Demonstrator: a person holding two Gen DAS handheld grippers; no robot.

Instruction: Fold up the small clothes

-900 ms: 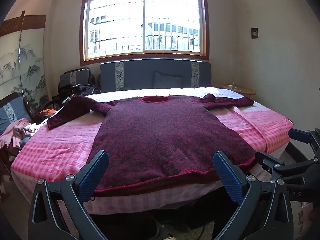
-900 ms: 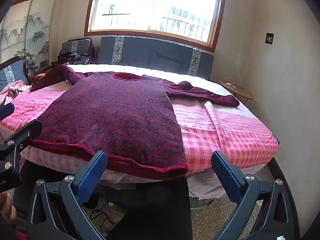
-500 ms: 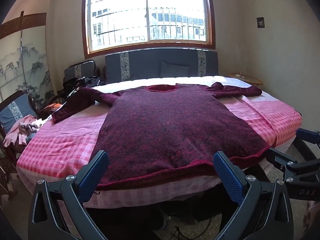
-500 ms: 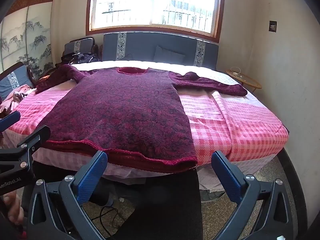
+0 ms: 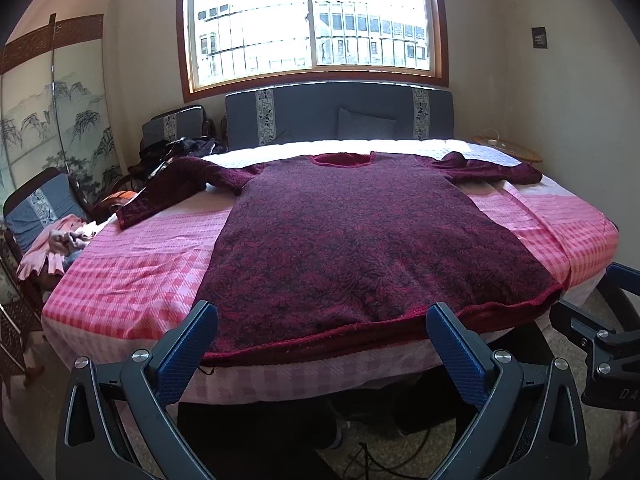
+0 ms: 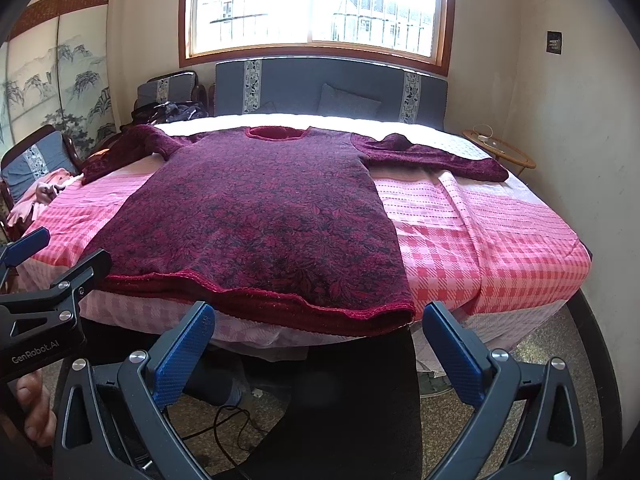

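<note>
Left claw (image 5: 322, 312) agape, nothing gripped, above sweater (image 5: 360, 240) hem.

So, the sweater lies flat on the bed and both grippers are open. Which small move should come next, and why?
Probably bring both grippers forward and down to the hem of the sweater. It lies spread flat, sleeves out, unfolded. The left gripper and the right gripper stand wide open just short of the hem, holding nothing.

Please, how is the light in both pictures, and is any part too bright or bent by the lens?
Left wrist view: the window is overexposed; sunlight whitens the bed near the headboard; the sweater is sharp. Right wrist view: stronger glare in the window; walls curve, corners go black.
</note>
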